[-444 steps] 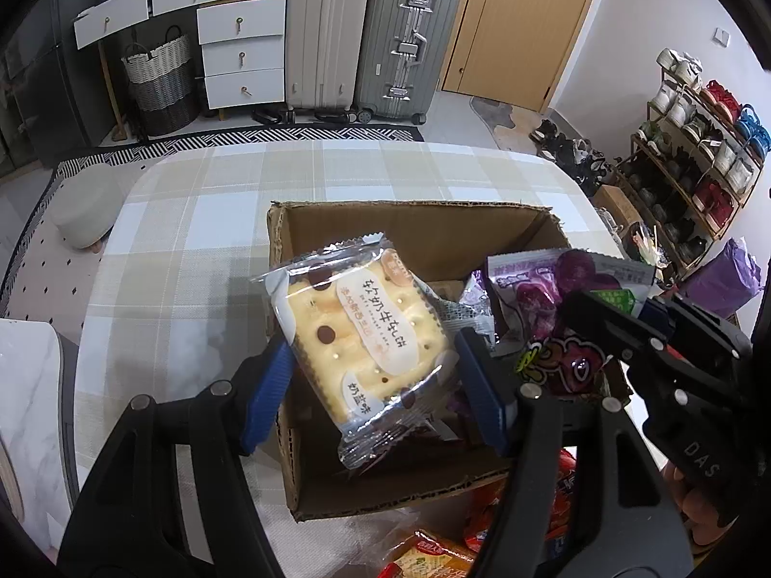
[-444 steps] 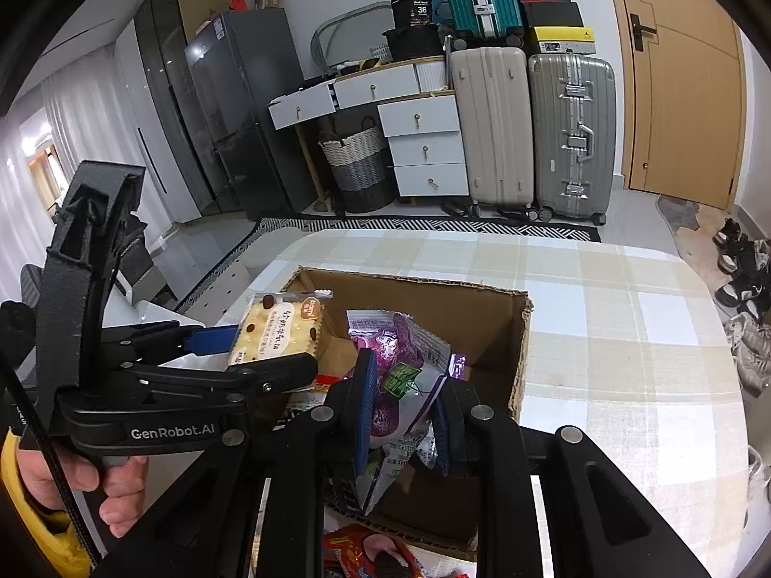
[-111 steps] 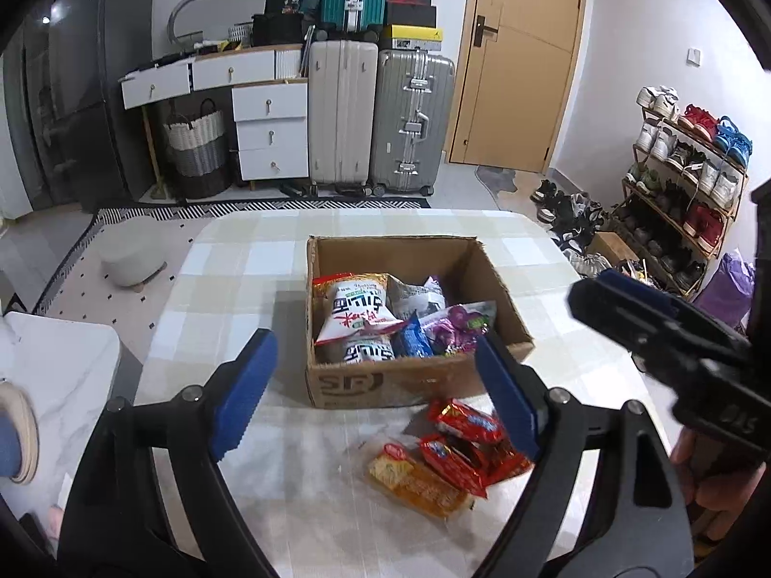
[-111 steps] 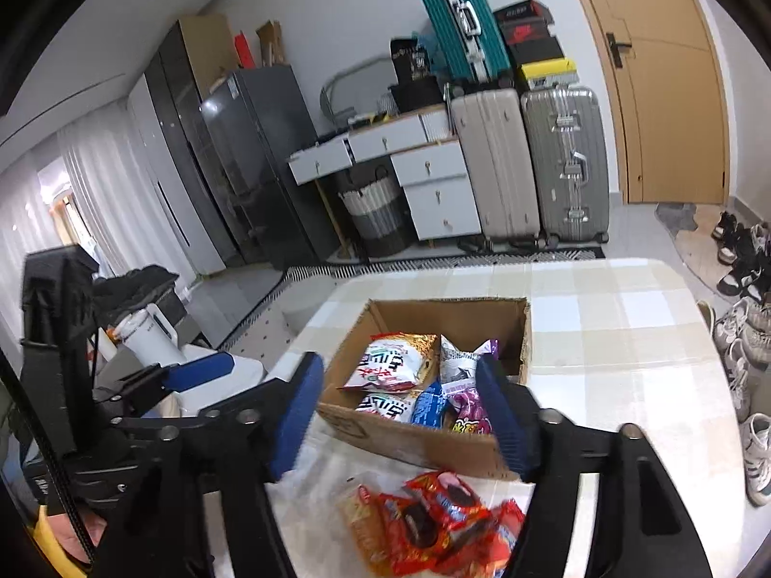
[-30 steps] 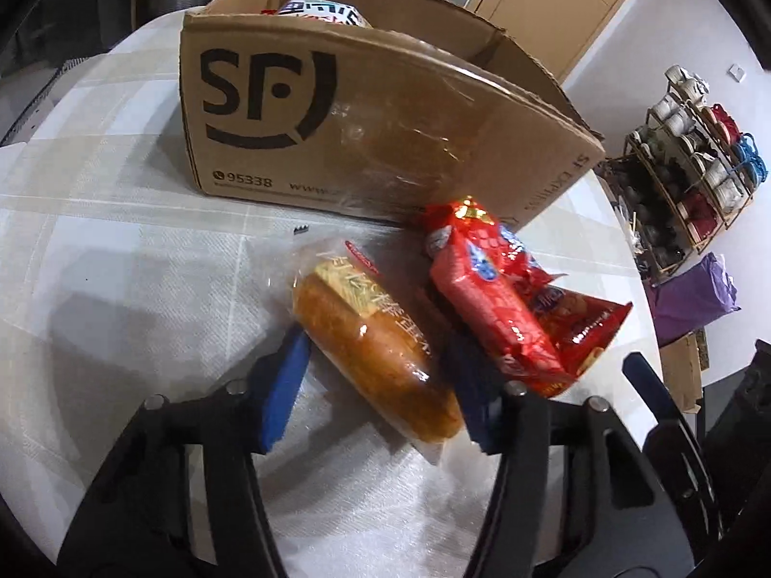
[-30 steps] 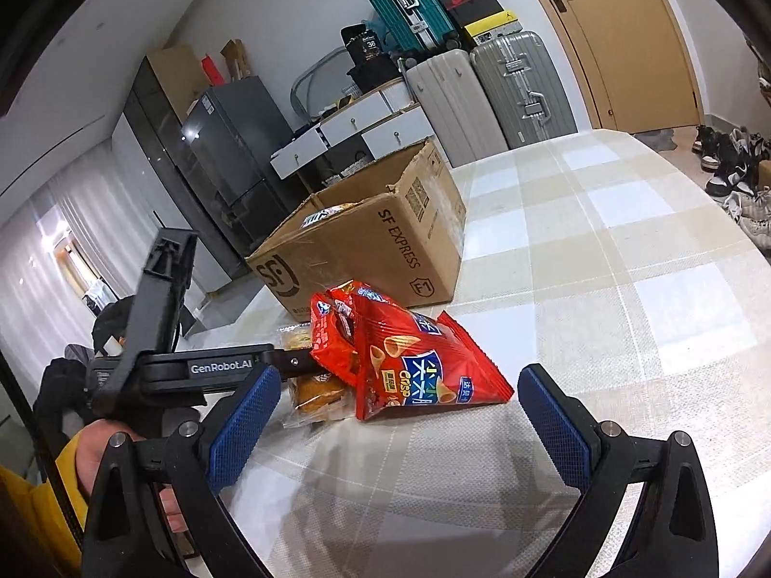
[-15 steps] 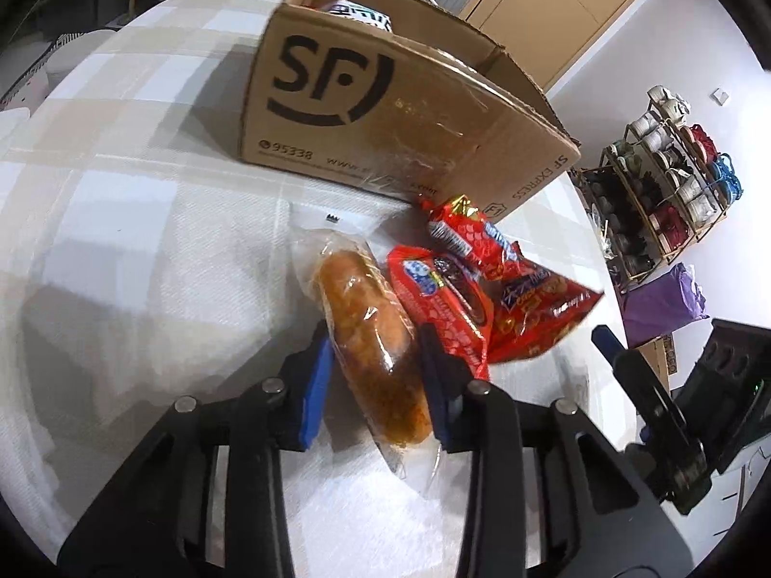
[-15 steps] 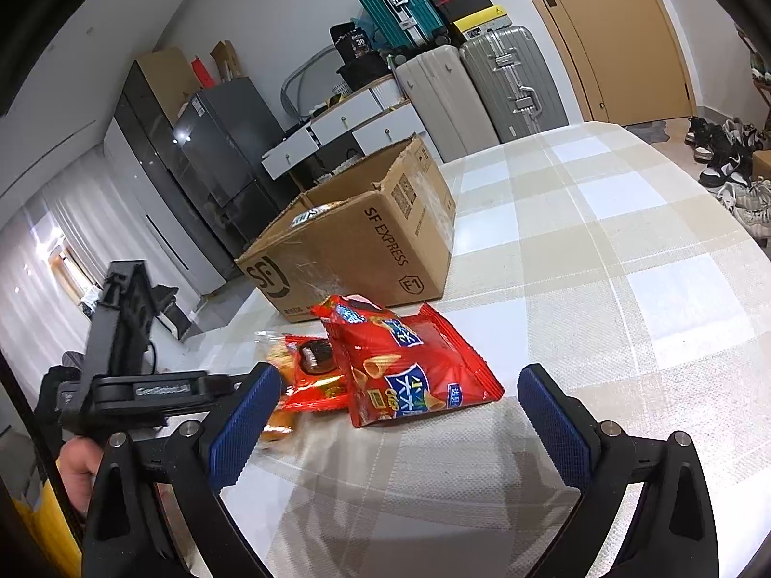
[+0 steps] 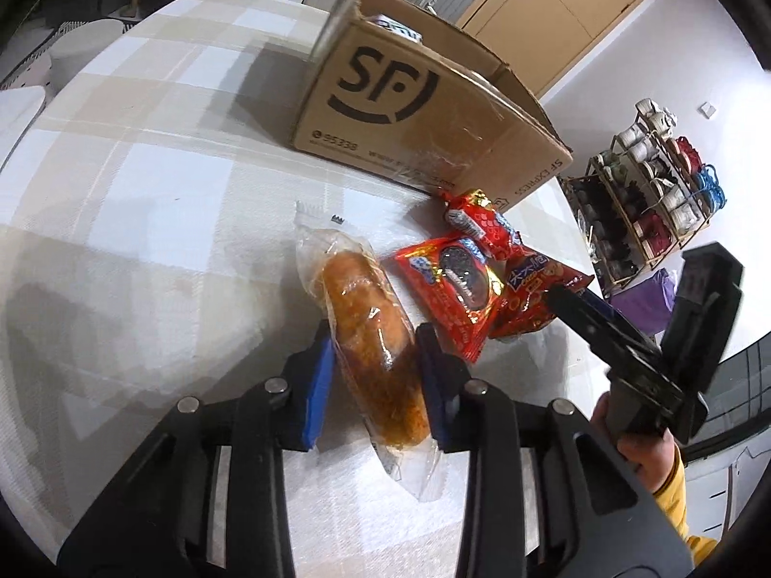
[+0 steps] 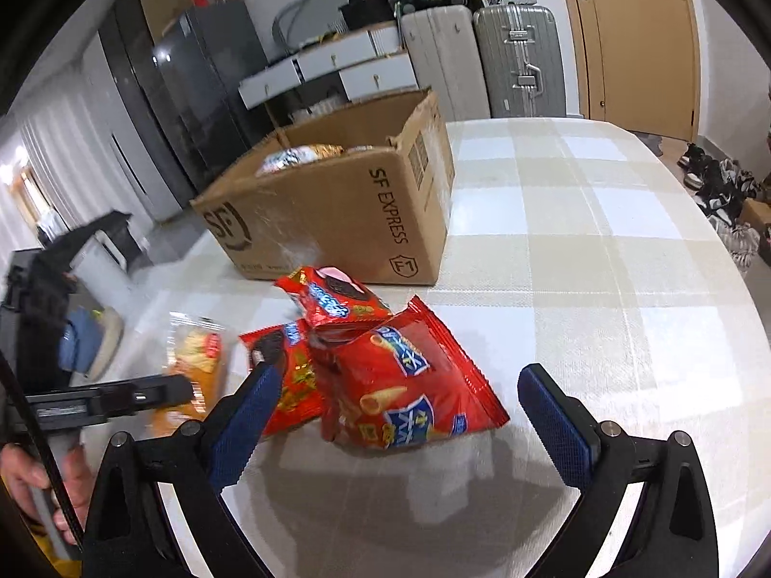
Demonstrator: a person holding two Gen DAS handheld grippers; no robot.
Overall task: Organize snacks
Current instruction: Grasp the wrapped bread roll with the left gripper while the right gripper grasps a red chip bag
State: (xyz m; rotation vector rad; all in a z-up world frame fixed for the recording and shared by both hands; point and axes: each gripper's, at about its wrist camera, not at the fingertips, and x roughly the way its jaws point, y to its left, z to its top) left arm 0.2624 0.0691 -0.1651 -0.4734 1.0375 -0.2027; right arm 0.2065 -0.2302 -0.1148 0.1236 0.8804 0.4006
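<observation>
Four snack packs lie loose on the table (image 9: 144, 221): one clear plastic pack holding an orange-brown bread roll (image 9: 373, 351), and three shiny red foil packets in a heap beside it. The bread roll sits lengthwise in my left claw (image 9: 373, 366), whose blue pads have just been drawing together and now press its wrapper from both sides, its far end pointing toward the box. Just to its right lies the red cookie packet with a dark round biscuit printed on it (image 9: 453, 289), overlapping a second red cookie packet (image 10: 332, 298) nearer the box. The largest, a red packet of cone-shaped crisps (image 10: 405, 390), lies ahead of my right claw (image 10: 400, 414), whose jaws stand wide apart and touch nothing. Behind the heap stands one brown cardboard box printed SF EXPRESS (image 10: 366, 221), open on top, with snack bags showing inside; I cannot count them.
</observation>
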